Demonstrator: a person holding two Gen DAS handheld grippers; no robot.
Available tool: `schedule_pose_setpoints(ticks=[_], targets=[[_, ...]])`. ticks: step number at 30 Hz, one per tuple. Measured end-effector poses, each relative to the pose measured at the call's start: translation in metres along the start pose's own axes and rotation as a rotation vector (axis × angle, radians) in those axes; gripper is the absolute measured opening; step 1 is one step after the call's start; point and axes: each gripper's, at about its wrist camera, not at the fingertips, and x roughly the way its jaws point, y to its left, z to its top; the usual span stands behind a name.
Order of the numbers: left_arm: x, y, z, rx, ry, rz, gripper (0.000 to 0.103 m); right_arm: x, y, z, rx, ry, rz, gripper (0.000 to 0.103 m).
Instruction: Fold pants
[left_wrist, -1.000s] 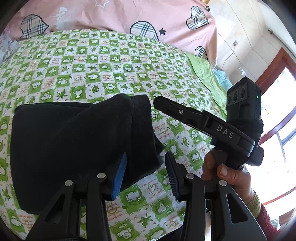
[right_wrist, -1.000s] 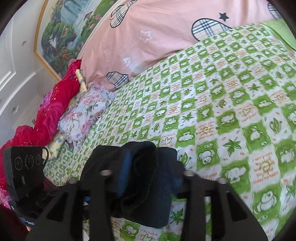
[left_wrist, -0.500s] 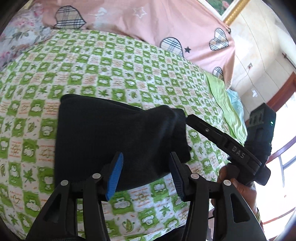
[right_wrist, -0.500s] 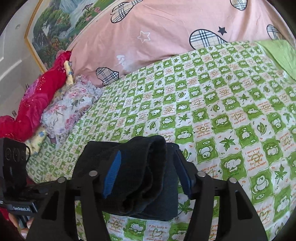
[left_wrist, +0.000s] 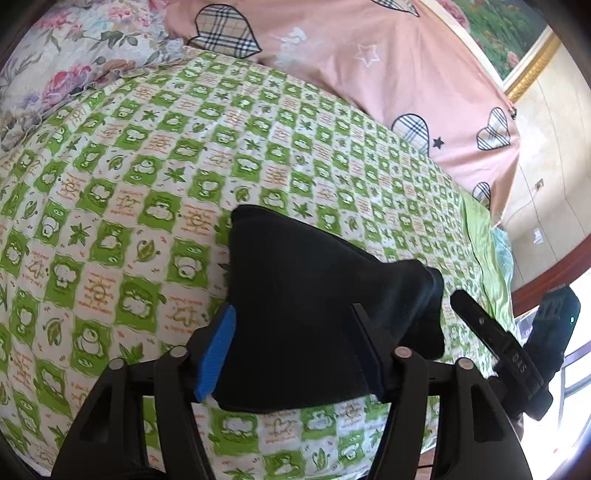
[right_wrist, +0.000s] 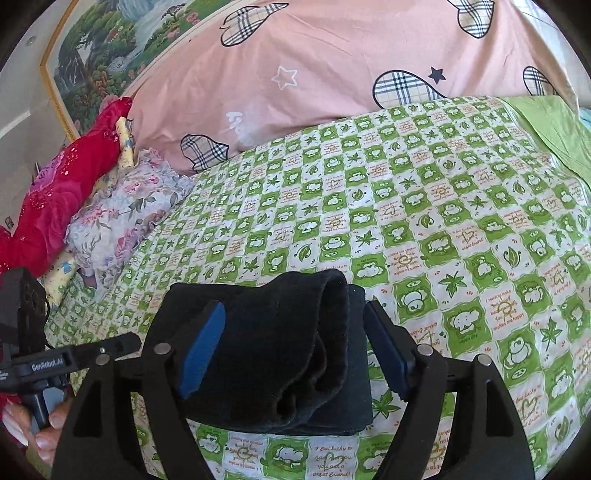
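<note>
the black pants (right_wrist: 273, 354) lie folded in a thick bundle on the green checked bed sheet (right_wrist: 424, 206), near its front edge. the left claw (left_wrist: 291, 350) and right claw (right_wrist: 295, 350) have just been opening; each stands wide with the bundle between its blue pads, gripping nothing.
</note>
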Motion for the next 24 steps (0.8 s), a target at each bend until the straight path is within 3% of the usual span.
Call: schedule_pose_setpoints(ticks=[14, 20, 24], targets=[[0.035, 0.006, 0.027, -0.004, 0.041, 0.029, 0.074, 0.025, -0.001, 0.003, 0.025, 0.050, -0.011, 0.079], [0.054, 0.006, 0.036, 0.017, 0.056, 0.125, 0.074, 0.036, -0.006, 0.002, 0.040, 0.075, -0.007, 0.079], [0.063, 0.015, 0.039, -0.013, 0.068, 0.133, 0.076, 0.043, -0.012, -0.003, 0.043, 0.097, -0.005, 0.079]])
